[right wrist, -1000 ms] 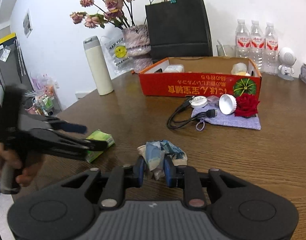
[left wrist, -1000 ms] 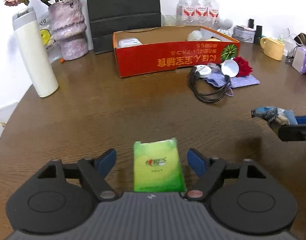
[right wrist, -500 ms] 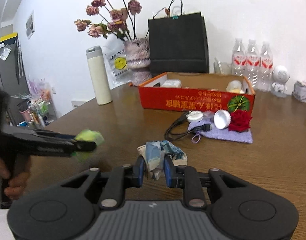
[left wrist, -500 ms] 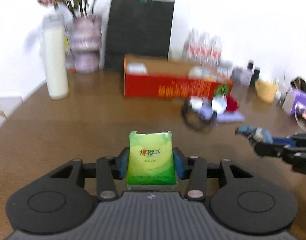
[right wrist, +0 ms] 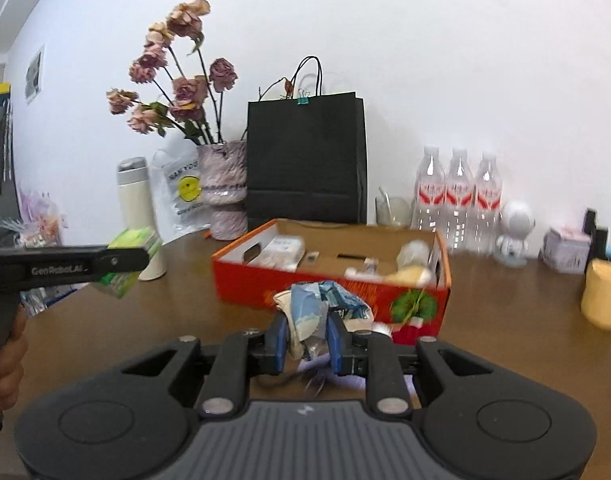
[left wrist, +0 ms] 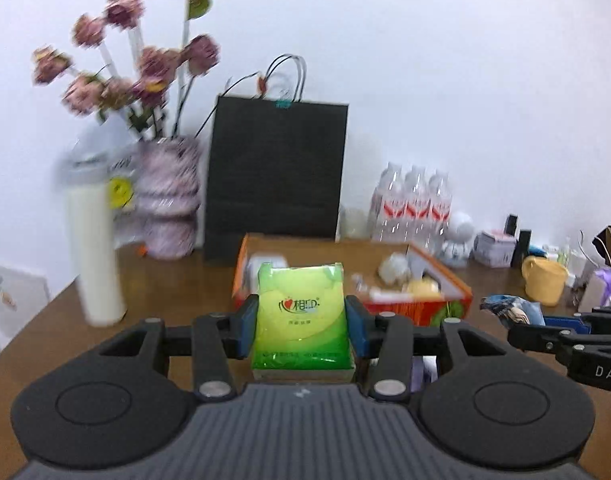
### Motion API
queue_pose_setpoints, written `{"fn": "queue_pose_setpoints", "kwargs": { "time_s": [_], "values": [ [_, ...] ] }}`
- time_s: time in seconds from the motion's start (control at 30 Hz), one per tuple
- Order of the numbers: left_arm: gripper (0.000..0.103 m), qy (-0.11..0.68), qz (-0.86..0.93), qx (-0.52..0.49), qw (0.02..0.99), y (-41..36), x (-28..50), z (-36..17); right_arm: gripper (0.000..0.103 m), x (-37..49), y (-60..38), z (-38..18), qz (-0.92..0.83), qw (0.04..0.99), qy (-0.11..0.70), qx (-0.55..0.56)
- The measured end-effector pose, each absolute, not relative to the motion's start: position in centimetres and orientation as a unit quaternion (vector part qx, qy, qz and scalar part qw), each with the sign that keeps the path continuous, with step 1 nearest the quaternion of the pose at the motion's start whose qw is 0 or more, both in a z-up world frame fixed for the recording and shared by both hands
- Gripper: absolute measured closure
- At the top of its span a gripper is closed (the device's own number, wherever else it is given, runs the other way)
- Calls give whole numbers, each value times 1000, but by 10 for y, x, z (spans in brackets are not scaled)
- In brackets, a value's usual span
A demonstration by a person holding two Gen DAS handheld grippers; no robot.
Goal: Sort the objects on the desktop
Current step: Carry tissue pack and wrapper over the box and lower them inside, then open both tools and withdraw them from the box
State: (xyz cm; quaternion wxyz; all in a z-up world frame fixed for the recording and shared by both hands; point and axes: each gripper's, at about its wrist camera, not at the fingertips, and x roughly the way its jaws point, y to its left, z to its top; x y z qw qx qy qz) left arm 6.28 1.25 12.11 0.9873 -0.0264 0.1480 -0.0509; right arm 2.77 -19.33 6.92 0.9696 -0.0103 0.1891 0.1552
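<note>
Both tongs held things up above the brown wooden desk [right wrist: 505, 292].

The left tongs [left wrist: 301, 322] were squeezed on a green plastic pack of tissues [left wrist: 301, 316], held level and upright in the air. The right tongs [right wrist: 307, 338] pinched a crumpled blue and white wrapper [right wrist: 319, 306], pointing a little down. Both were in front of the open red cardboard box [right wrist: 329, 292]. A hand [right wrist: 3, 368] gripped the left handle.

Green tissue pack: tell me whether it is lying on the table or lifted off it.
Lifted. The left gripper is shut on the green tissue pack, and the right wrist view shows it in the air above the table.
</note>
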Motion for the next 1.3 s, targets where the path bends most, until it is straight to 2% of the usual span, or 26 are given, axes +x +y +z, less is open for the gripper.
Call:
{"fn": "queue_pose_setpoints", "kwargs": {
  "time_s": [0.27, 0.4, 0.57, 0.7, 0.9, 0.97, 1.0, 1.13, 1.23, 1.3],
  "values": [
    [56, 141, -50, -5, 989, -12, 174, 137, 83, 141, -205, 99, 159, 971, 178, 0],
    [56, 172, -55, -5, 984, -18, 238, 135, 83, 209, -214, 102, 165, 965, 202, 28],
    [56, 261, -53, -51, 963, -21, 337, 126, 83, 317, -223, 98, 157, 942, 286, 79],
    [56, 332, -65, -54, 940, -24, 401, 110, 83, 391, -212, 82, 137, 925, 348, 70],
    [54, 407, -50, -3, 912, -40, 449, 62, 82, 458, -197, 26, 99, 886, 449, 57],
    [53, 409, -54, 14, 911, -46, 450, 58, 73, 463, -192, 12, 103, 883, 456, 50],
    [51, 411, -49, 18, 910, -46, 450, 57, 73, 464, -192, 7, 104, 882, 456, 56],
    [28, 395, -60, -25, 916, -29, 446, 70, 54, 462, -198, 4, 90, 884, 452, 76],
    [25, 380, -71, -38, 921, -21, 435, 91, 39, 459, -208, 16, 101, 881, 449, 111],
    [19, 368, -64, -35, 927, -18, 421, 108, 35, 452, -212, 31, 107, 880, 446, 127]
  ]
}}
